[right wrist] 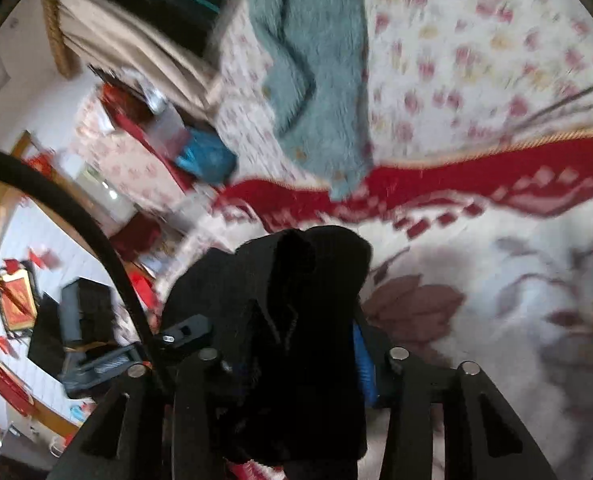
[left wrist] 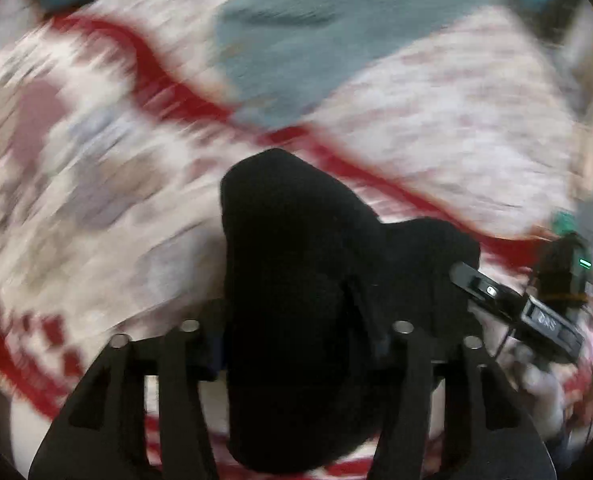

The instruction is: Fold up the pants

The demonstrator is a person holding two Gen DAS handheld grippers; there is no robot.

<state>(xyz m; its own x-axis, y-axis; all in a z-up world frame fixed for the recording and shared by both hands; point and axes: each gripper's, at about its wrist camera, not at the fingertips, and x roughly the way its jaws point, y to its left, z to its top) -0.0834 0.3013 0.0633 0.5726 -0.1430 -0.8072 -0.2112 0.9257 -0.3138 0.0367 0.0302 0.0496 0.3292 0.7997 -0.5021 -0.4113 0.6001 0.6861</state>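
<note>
Both the left gripper [left wrist: 296,332] and the right gripper [right wrist: 304,360] are clamped on bunched black pants [left wrist: 292,280] above the floral bedspread [left wrist: 96,160].

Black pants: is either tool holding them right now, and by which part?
Both tools grip the black pants, each clamped on a bunched fold of fabric between its fingers. Which part of the garment, waistband or leg, cannot be told.
</note>
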